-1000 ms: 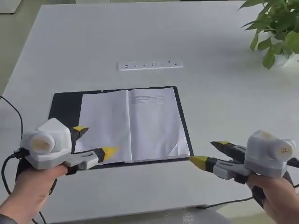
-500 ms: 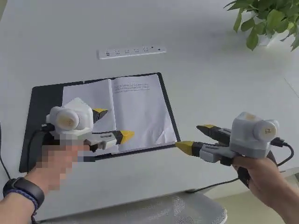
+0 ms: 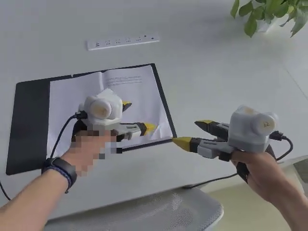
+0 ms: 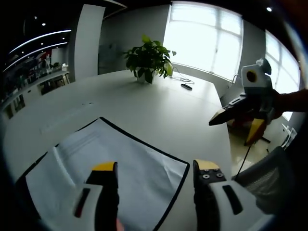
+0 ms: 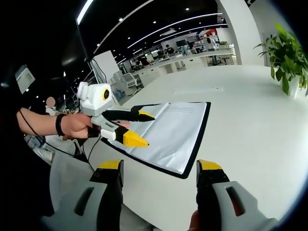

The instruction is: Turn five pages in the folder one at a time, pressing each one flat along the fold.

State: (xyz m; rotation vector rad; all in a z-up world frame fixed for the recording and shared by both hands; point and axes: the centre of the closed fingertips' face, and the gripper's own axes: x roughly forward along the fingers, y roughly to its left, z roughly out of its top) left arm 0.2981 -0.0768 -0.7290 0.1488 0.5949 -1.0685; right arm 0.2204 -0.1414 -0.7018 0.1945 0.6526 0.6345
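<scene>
Left tongs and right tongs show white housings, yellow tips, black cables.

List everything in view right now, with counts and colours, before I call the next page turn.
table: one, white, under everything
folder: one, black, open near the front edge
pages: white, in the open folder; number cannot be told
power strip: one, white, beyond the folder
plant: one, green, far right corner
chair: one, grey, at the table's near edge
left gripper: one, white with yellow-tipped jaws, open, over the right page
right gripper: one, same colours, open, right of the folder's near corner
left hand: one, holding the left gripper; black wristband
right hand: one, holding the right gripper
</scene>
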